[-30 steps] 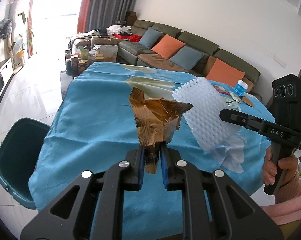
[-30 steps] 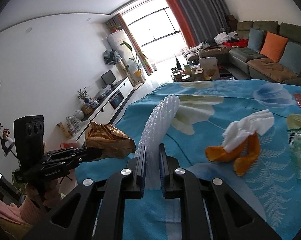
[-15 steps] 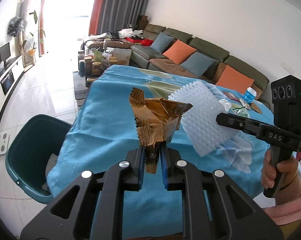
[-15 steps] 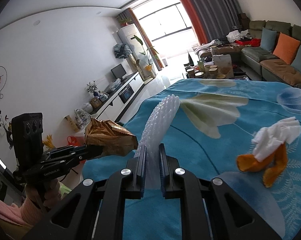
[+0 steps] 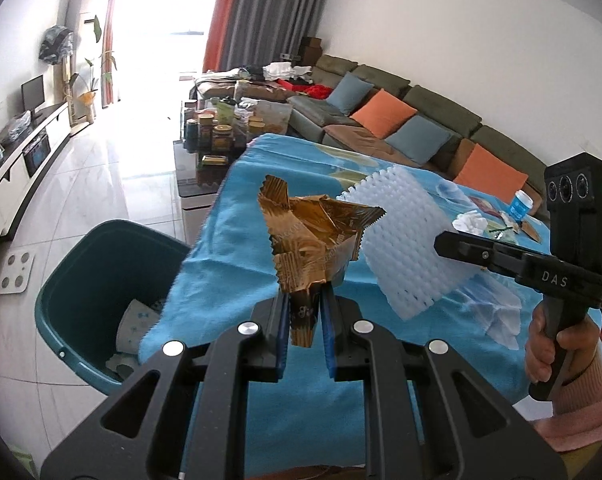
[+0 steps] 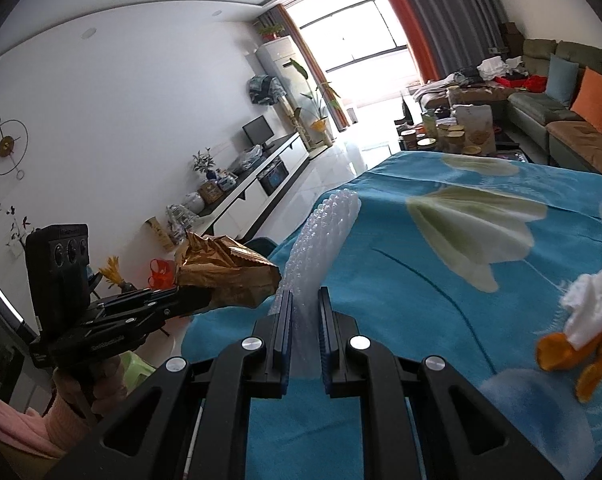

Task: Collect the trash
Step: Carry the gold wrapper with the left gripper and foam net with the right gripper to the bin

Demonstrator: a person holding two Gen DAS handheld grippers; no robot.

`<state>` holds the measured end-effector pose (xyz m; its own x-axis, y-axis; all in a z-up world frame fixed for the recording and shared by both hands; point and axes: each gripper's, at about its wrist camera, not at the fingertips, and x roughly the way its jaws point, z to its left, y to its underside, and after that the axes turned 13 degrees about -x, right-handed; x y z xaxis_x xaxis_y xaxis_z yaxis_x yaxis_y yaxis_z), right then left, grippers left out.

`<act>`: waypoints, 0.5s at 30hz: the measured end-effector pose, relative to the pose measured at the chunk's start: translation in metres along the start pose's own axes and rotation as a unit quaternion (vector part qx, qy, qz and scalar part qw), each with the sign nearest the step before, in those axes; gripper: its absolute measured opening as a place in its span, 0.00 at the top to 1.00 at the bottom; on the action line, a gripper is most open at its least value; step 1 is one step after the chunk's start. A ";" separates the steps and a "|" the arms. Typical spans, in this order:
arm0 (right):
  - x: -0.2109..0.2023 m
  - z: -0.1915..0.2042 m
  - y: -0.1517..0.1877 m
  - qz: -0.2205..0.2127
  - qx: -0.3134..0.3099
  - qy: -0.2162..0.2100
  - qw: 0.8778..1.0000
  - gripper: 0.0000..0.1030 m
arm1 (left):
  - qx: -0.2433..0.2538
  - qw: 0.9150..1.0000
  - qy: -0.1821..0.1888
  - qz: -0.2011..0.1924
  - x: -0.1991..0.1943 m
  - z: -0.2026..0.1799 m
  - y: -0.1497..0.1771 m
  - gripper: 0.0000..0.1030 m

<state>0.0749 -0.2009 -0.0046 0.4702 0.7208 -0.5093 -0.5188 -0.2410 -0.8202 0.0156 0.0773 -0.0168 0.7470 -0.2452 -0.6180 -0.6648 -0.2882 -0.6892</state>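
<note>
My left gripper [image 5: 304,312] is shut on a crumpled gold foil wrapper [image 5: 313,240] and holds it in the air above the left edge of the table. The wrapper also shows in the right wrist view [image 6: 225,276]. My right gripper [image 6: 304,312] is shut on a white bubble-wrap sheet [image 6: 325,236], held upright over the blue tablecloth [image 6: 441,264]. The sheet also shows in the left wrist view [image 5: 405,240], just right of the wrapper. A teal trash bin [image 5: 81,280] stands on the floor below and left of the left gripper, with some paper trash in it.
An orange peel with a white tissue [image 6: 581,332] lies on the cloth at the right. More litter and a small blue cup [image 5: 519,205] sit at the far table end. A low table with jars [image 5: 217,136] and a sofa [image 5: 401,120] stand beyond.
Both grippers have moved left toward the table's edge with their loads. The teal bin has come further into the left wrist view, showing its inside.
</note>
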 end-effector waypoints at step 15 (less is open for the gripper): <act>0.029 0.012 -0.011 0.015 -0.008 -0.029 0.999 0.90 | -0.028 0.999 -0.024 -0.016 -0.012 0.023 0.000 0.86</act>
<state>0.0859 -0.1692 -0.0068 0.4121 0.7490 -0.5188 -0.5212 -0.2733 -0.8085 0.0067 0.1018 -0.0184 0.7653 -0.1913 -0.6145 -0.6385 -0.3460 -0.6875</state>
